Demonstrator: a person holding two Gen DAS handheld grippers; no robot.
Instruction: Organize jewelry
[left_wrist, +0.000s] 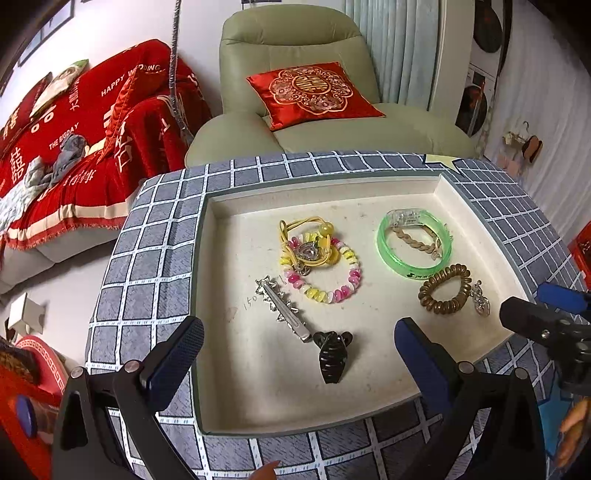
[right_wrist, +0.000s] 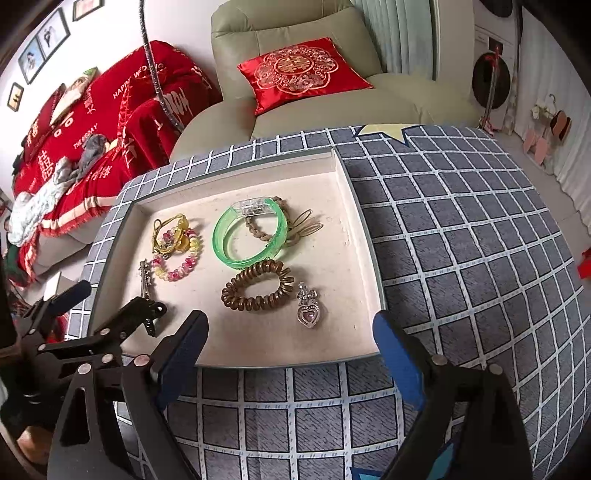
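Green armchair (left_wrist: 295, 48) (red cushion (left_wrist: 314, 94))

tabletop cloth (right_wrist: 461, 258): grey-blue, white grid
tray (left_wrist: 229, 369): cream
bangle (right_wrist: 251, 232): clear green
coil tie (right_wrist: 258, 286): brown
bead bracelet (left_wrist: 332, 284): pink, yellow, white
claw clip (left_wrist: 332, 354): black
heart pendant (right_wrist: 309, 314): silver, possibly pink stone
cushion (left_wrist: 314, 94): red, gold pattern

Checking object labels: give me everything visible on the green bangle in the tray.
The green bangle is a translucent, plastic-looking ring with a clear boxy section at its far side and small dark print on its near rim. It lies flat in the tray, right of centre. A braided tan hair tie lies partly inside it; the brown coil tie sits just near of it.
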